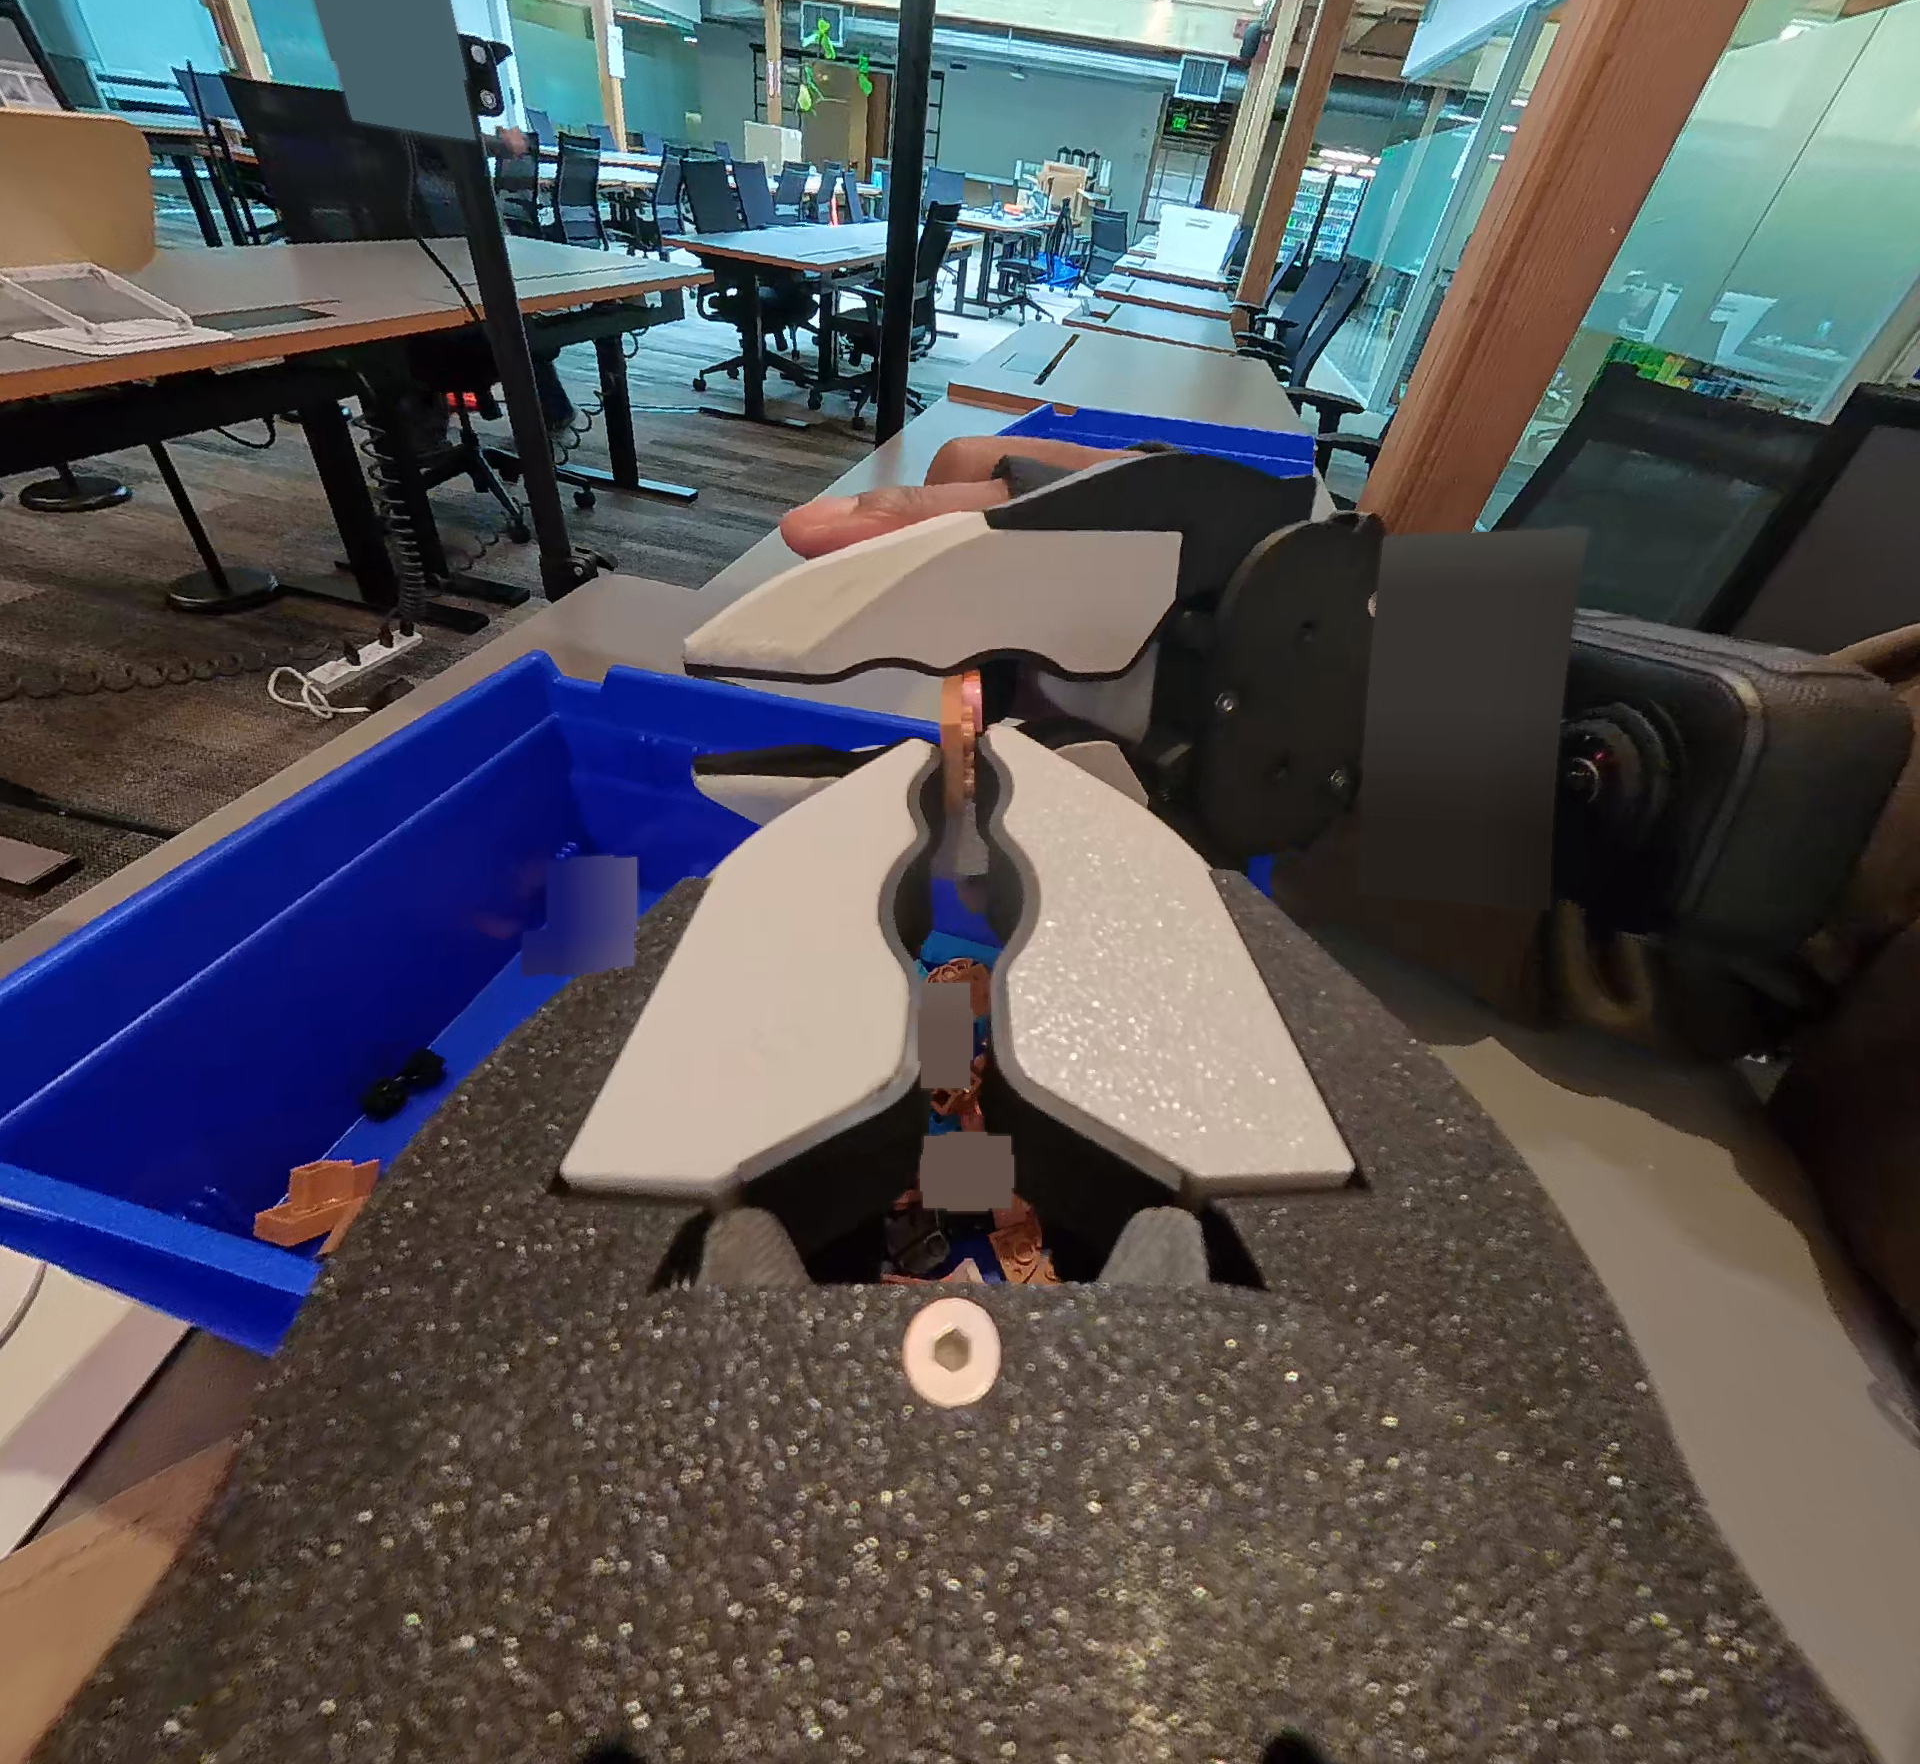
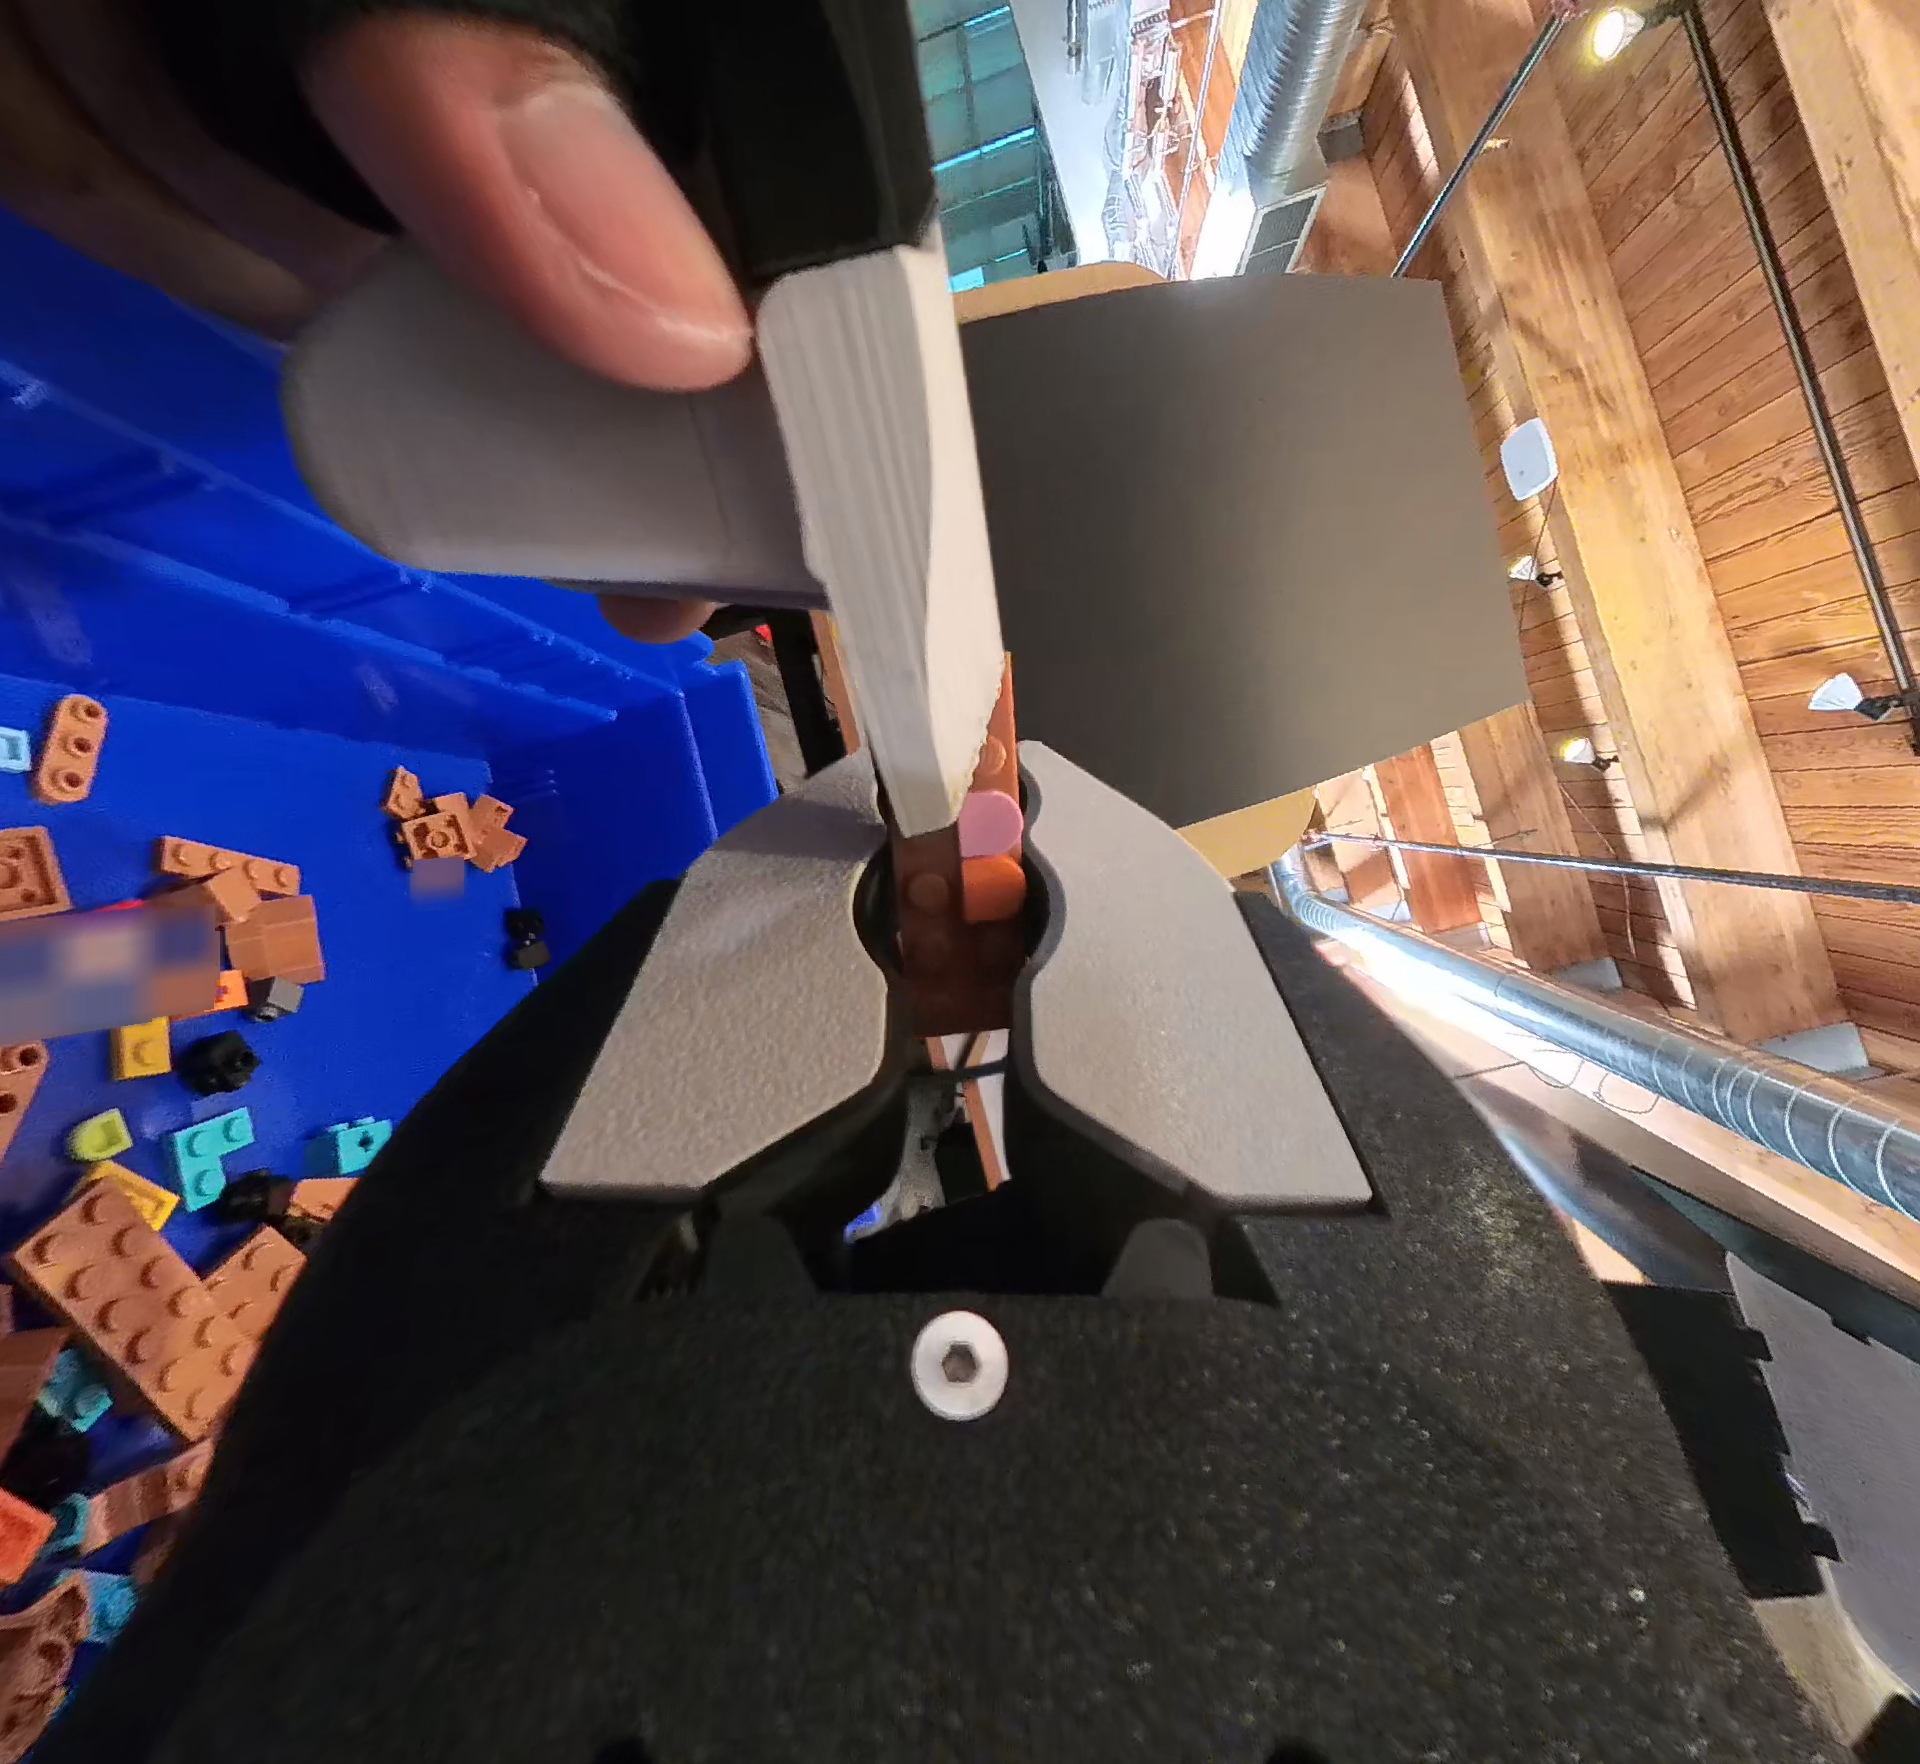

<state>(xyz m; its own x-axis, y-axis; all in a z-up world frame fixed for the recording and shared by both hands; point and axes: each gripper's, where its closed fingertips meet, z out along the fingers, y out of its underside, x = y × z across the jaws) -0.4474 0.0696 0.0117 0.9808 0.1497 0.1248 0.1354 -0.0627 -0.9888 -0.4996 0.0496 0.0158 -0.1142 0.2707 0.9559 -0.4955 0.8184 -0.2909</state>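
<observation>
The left gripper had its two grey fingers brought together on the edge of a thin brown toy plate, which stood on edge between the fingertips. The right gripper came in from the side, its upper finger lying flat across the top of the plate and its lower finger just showing under it. A bare fingertip of the person's hand lay along that upper finger.

In the right wrist view, the right gripper was clamped on the same brown plate, with a round pink stud and an orange piece sitting on its face. The white finger of the left gripper pressed down along the plate's upper end, touching it. A thumb in a black fingerless glove rested on the other left finger.

Both grippers held the plate in the air above a blue bin. In the left wrist view a few brown bricks and a small black piece lay on its floor. The right wrist view showed the bin more fully, with loose brown plates, teal pieces, a yellow piece and black bits scattered in it.

The bin sat on a grey table. Behind it were office desks, black chairs and a wooden post.
</observation>
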